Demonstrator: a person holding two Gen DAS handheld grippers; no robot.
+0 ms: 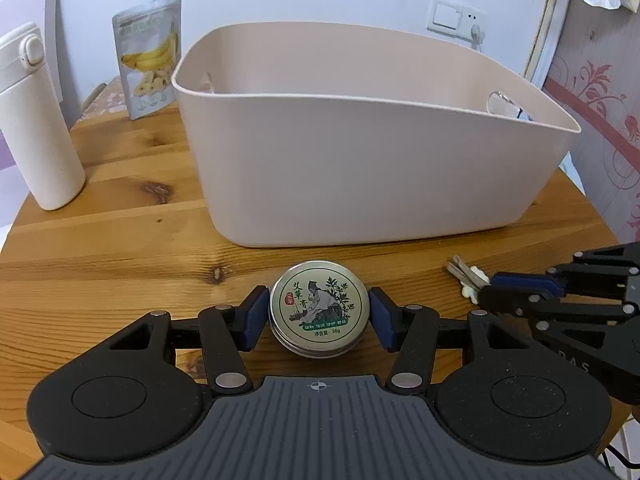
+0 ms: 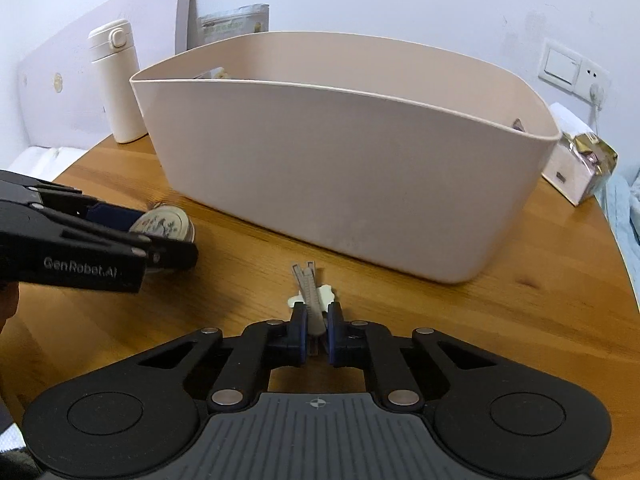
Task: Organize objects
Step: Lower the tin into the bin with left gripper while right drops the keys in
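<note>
A round metal tin with a green herbal label lies on the wooden table, in front of a large beige bin. My left gripper is shut on the tin, one blue pad against each side. The right wrist view shows the same tin in the left gripper at the left. My right gripper is shut on a grey clip with a cream flower-shaped piece, whose tip points toward the bin. From the left wrist camera, the right gripper and clip sit at the right.
A white flask stands at the far left and a banana-chip pouch leans against the wall behind it. A white box with a gold-wrapped item sits right of the bin. The round table edge curves close on both sides.
</note>
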